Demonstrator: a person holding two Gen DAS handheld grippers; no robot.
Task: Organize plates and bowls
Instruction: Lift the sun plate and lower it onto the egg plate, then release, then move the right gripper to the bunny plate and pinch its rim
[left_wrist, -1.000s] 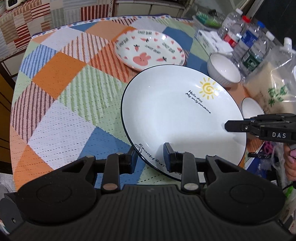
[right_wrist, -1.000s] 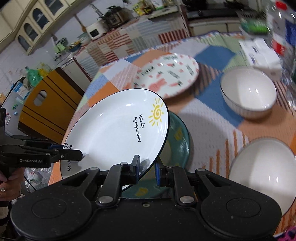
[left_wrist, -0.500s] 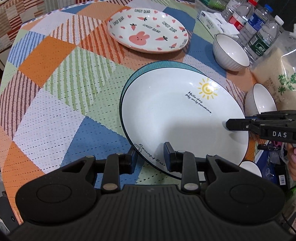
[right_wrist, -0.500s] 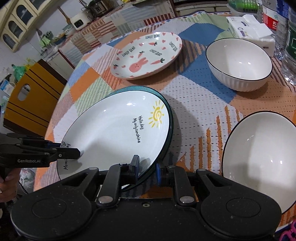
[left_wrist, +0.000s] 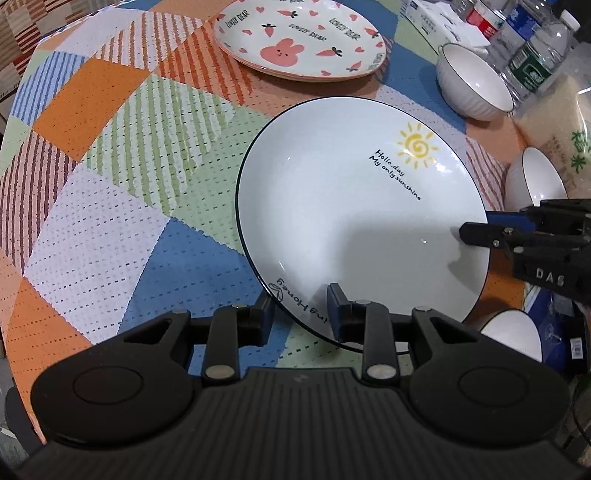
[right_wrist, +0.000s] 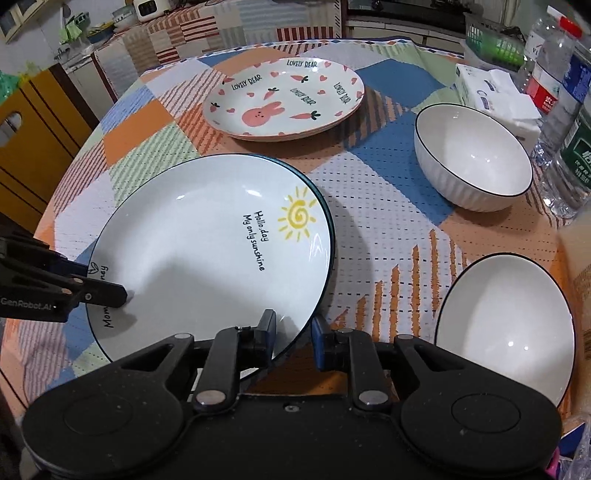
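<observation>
A white sun plate (left_wrist: 354, 221) (right_wrist: 207, 251) with "Hello day My only sunshine" lies on a teal plate, whose rim (right_wrist: 330, 218) shows at its far right edge. My left gripper (left_wrist: 301, 314) straddles the plate's near rim, fingers a little apart. My right gripper (right_wrist: 293, 330) straddles the opposite rim, jaws slightly parted; it also shows in the left wrist view (left_wrist: 476, 230). A pink bunny plate (right_wrist: 284, 98) sits farther back. Two white bowls (right_wrist: 472, 155) (right_wrist: 506, 317) stand to the right.
A patchwork cloth covers the table (left_wrist: 110, 155). Water bottles (right_wrist: 561, 92), a tissue pack (right_wrist: 491, 96) and a rice bag (left_wrist: 561, 122) crowd the right side. A third bowl (left_wrist: 513, 339) is near the table's edge. A wooden chair (right_wrist: 33, 122) stands at left.
The sun plate has come down from tilted in the air onto the teal plate. Both grippers lowered with it and their jaws have widened slightly.
</observation>
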